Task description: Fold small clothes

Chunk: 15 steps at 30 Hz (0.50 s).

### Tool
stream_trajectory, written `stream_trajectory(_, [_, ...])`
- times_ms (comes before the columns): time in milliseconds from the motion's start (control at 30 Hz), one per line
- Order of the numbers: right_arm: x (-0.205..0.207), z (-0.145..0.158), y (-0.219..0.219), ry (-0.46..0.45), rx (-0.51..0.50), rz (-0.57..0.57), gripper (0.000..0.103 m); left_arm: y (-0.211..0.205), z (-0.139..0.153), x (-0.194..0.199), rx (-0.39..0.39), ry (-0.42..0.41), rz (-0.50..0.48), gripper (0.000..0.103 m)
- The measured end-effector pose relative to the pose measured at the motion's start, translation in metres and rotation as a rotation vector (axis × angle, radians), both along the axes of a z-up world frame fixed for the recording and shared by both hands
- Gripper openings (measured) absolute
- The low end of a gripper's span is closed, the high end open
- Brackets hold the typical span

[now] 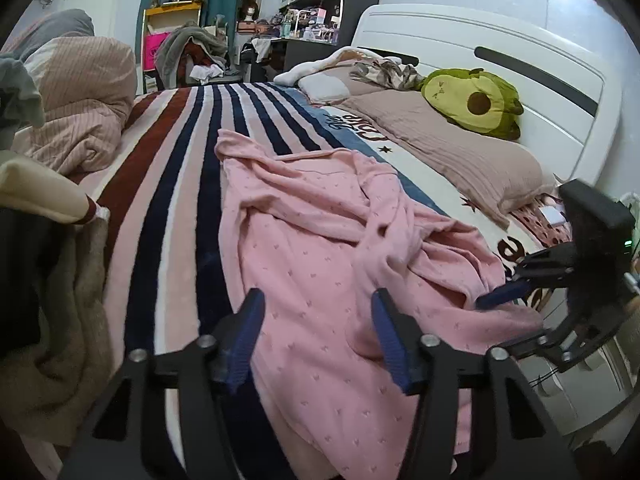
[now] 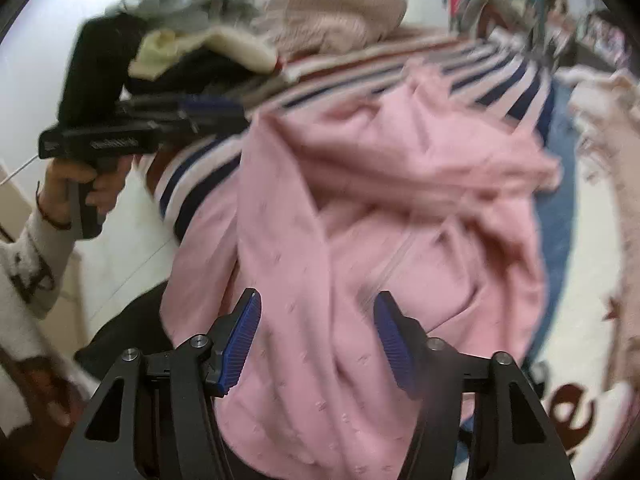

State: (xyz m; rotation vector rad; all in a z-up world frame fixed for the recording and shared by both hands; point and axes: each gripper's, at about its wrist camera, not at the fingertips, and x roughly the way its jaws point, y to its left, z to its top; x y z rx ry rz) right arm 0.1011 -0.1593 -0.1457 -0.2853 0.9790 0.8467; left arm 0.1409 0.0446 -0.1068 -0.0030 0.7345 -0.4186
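A crumpled pink garment (image 1: 320, 248) with small printed marks lies spread on the striped blanket (image 1: 176, 184) on the bed. My left gripper (image 1: 316, 336) is open just above the garment's near edge, holding nothing. My right gripper (image 2: 316, 340) is open over the same pink garment (image 2: 380, 208), empty; this view is blurred. The right gripper also shows in the left wrist view (image 1: 500, 296) at the garment's right edge. The left gripper shows in the right wrist view (image 2: 208, 116), hand-held, at the far left.
A heap of other clothes (image 1: 52, 280) lies at the left of the bed. A bunched pink duvet (image 1: 80, 96) sits at the far left. Pillows (image 1: 452, 152) and an avocado plush (image 1: 472, 100) lie against the white headboard (image 1: 500, 52). Cluttered shelves stand beyond the bed.
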Motion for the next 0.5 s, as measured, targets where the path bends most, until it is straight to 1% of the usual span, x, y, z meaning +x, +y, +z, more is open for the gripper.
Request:
stream_trajectory(33, [0.000, -0.004, 0.001, 0.017, -0.010, 0.011, 0.046, 0.000, 0.000, -0.003, -0.001, -0.002, 0.001, 0.055])
stream_trajectory(100, [-0.004, -0.011, 0.007, 0.041, -0.031, 0.058, 0.044, 0.000, -0.001, -0.006, -0.018, 0.003, 0.005, 0.056])
stream_trajectory(200, [-0.012, -0.015, 0.017, 0.043, -0.056, 0.093, 0.004, 0.002, -0.002, -0.010, -0.039, 0.011, 0.013, 0.056])
stream_trajectory(233, [-0.014, -0.014, 0.020, 0.038, -0.067, 0.098, 0.002, 0.003, -0.002, -0.011, -0.041, 0.008, 0.016, 0.056])
stream_trajectory(267, [-0.015, -0.012, 0.020, 0.039, -0.050, 0.100, 0.002, 0.004, -0.001, -0.013, -0.044, 0.006, 0.017, 0.056])
stream_trajectory(400, [-0.014, 0.008, 0.031, 0.079, 0.076, 0.111, 0.002, 0.012, 0.007, -0.020, -0.052, -0.021, 0.025, 0.056])
stream_trajectory(433, [-0.015, 0.013, 0.037, 0.087, 0.110, 0.123, 0.002, 0.015, 0.009, -0.022, -0.052, -0.030, 0.029, 0.056])
stream_trajectory(500, [-0.017, 0.018, 0.054, 0.102, 0.147, 0.152, 0.002, 0.024, 0.014, -0.026, -0.048, -0.048, 0.042, 0.056])
